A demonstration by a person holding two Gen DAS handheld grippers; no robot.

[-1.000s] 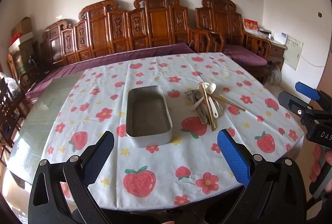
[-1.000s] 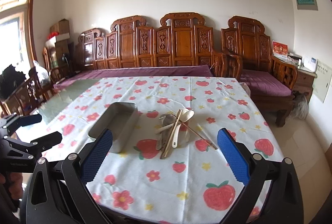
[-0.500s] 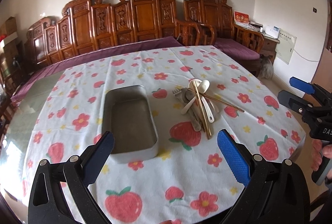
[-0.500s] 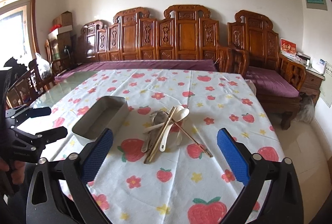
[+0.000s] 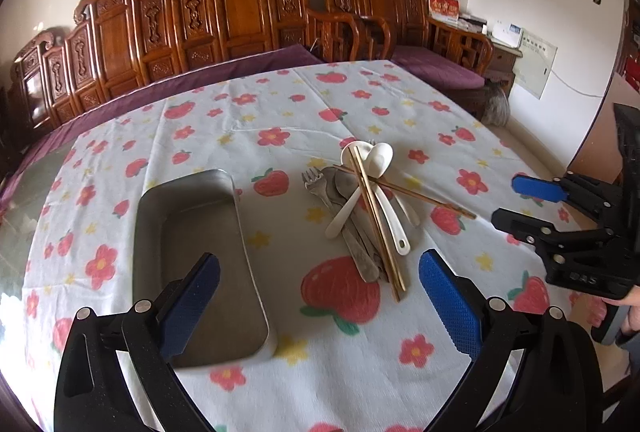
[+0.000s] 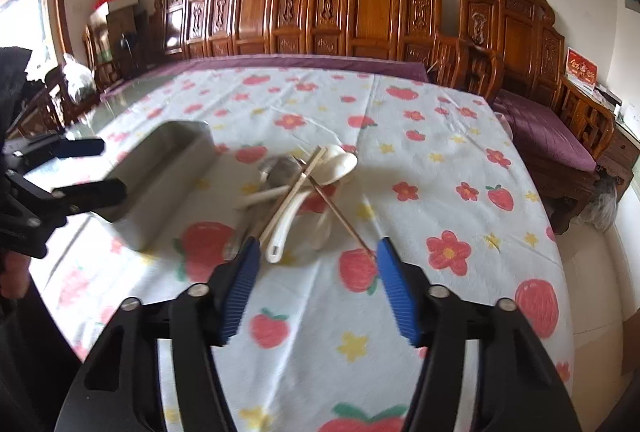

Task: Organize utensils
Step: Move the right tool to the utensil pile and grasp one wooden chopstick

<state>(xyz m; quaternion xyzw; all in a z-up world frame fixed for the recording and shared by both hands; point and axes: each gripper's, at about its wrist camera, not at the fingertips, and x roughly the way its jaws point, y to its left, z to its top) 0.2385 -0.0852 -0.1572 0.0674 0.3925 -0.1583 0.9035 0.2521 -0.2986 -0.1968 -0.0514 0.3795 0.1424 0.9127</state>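
**A:** Where are the utensils?

**B:** They lie in one loose heap (image 5: 366,208) on the cloth (image 5: 280,104), near the middle of the table; two white spoons (image 5: 378,168) sit on top with bowls toward the far side; a metal fork (image 5: 320,184) and a metal spoon lie under them; chopsticks (image 5: 376,220) cross the pile, and one pair runs off to the right; in your right view the heap (image 6: 296,188) is blurred.

**A:** And the tray?

**B:** The tray (image 5: 192,232) is a metal rectangle just left of the heap, apart from it; nothing lies inside that I can see.

**A:** What are my grippers doing?

**B:** Your left gripper (image 5: 320,292) stands wide open and holds nothing; its left finger (image 5: 192,296) shows over the tray's near end, its right finger over the cloth beside the heap's near end; your right gripper (image 6: 316,272) is closing, with jaws about half apart; nothing is pressed between them; the near handle ends of the heap lie just past its tips; whether the tips touch anything I cannot tell.

**A:** What lies around the table?

**B:** The cloth is white with strawberries and flowers; carved benches (image 5: 240,4) with purple cushions line the wall beyond; each view shows the other gripper at its edge, gripped by your hand (image 5: 632,308).
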